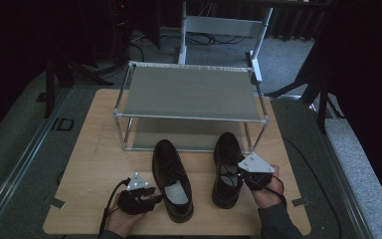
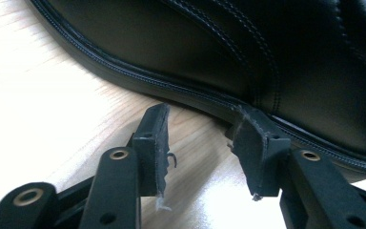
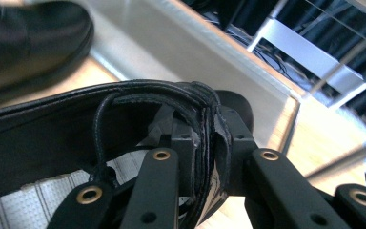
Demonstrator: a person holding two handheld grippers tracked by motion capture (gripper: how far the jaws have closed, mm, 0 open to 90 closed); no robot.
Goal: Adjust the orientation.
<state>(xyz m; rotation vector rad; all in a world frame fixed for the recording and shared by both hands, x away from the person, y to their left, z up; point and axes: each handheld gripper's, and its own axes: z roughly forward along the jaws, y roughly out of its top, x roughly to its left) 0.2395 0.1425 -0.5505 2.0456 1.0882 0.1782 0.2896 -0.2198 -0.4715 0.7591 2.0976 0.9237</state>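
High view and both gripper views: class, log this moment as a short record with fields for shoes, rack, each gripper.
left shoe: on table, toe toward rack
right shoe: on table, its collar pinched
rack: two shelves, both bare
left gripper: open, beside left shoe's sole edge
right gripper: shut on right shoe's collar
table: light wood

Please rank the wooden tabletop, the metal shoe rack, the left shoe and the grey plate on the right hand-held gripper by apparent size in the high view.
1. Wooden tabletop
2. Metal shoe rack, though it sits farther from the camera
3. Left shoe
4. Grey plate on the right hand-held gripper
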